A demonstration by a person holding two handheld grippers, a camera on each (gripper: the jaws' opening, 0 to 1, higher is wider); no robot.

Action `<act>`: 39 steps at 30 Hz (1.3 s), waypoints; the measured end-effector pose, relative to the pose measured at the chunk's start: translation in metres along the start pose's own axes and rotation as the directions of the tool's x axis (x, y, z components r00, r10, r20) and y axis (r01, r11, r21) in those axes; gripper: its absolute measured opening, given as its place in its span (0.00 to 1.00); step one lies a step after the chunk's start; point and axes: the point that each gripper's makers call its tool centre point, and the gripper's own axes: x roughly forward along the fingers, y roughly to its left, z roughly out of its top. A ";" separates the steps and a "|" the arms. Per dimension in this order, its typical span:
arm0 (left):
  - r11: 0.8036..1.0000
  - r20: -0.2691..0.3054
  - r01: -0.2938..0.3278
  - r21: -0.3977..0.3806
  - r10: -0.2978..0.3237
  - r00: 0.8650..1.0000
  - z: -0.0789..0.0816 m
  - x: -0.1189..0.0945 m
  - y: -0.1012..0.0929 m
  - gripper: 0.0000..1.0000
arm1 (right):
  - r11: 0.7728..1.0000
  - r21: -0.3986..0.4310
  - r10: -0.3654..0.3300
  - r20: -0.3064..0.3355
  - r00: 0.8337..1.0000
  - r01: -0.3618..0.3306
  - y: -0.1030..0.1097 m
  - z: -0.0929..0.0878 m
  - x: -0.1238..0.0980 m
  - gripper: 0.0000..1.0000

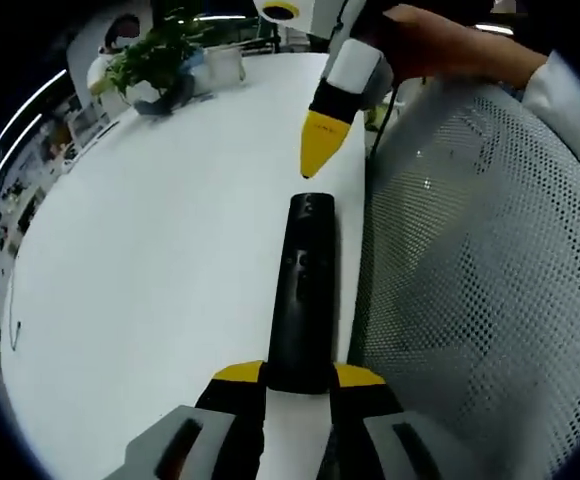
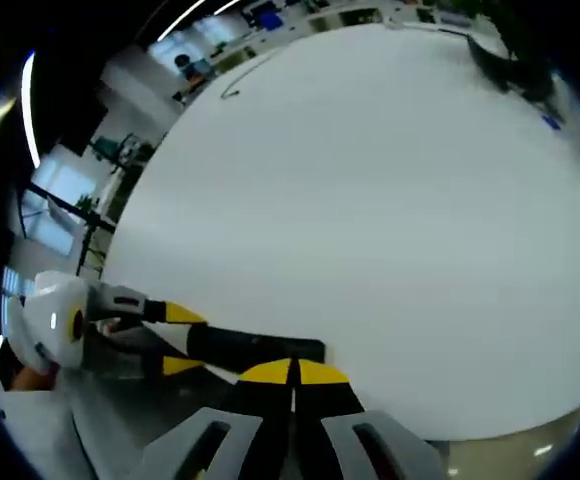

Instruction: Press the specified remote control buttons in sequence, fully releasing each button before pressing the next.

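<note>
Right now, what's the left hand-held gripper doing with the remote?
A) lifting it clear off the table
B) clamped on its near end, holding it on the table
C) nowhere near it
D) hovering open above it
B: in the left gripper view the left hand-held gripper has its yellow tips on either side of the black remote, whose near end sits between them, lying on the white table.

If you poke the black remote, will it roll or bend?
Probably neither. The remote looks like a stiff flat bar lying on the table, so it shouldn't roll. The left gripper clamps one end, so a poke likely won't slide it on that smooth top.
</note>
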 end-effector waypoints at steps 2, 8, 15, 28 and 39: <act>1.000 0.032 -0.003 -0.004 0.003 0.999 0.000 0.000 0.000 0.24 | 1.000 0.012 0.015 -0.016 1.000 -0.014 0.002 -0.002 0.001 0.00; 1.000 0.086 -0.022 -0.002 0.022 0.996 0.001 -0.001 0.000 0.24 | 0.999 0.030 0.032 -0.041 0.999 -0.031 0.001 0.002 0.008 0.00; 0.999 0.156 -0.038 -0.035 0.043 0.987 0.002 0.000 0.000 0.24 | 0.998 0.038 0.050 -0.065 0.997 -0.048 0.003 -0.001 0.014 0.00; 0.995 0.183 -0.040 -0.094 0.057 0.981 0.004 0.001 0.000 0.25 | 0.993 0.097 0.066 -0.052 0.996 -0.061 -0.003 -0.002 0.017 0.00; 0.994 0.176 -0.043 -0.102 0.060 0.983 0.000 -0.001 0.001 0.24 | 0.991 0.115 0.078 -0.037 0.996 -0.073 -0.003 0.000 0.018 0.00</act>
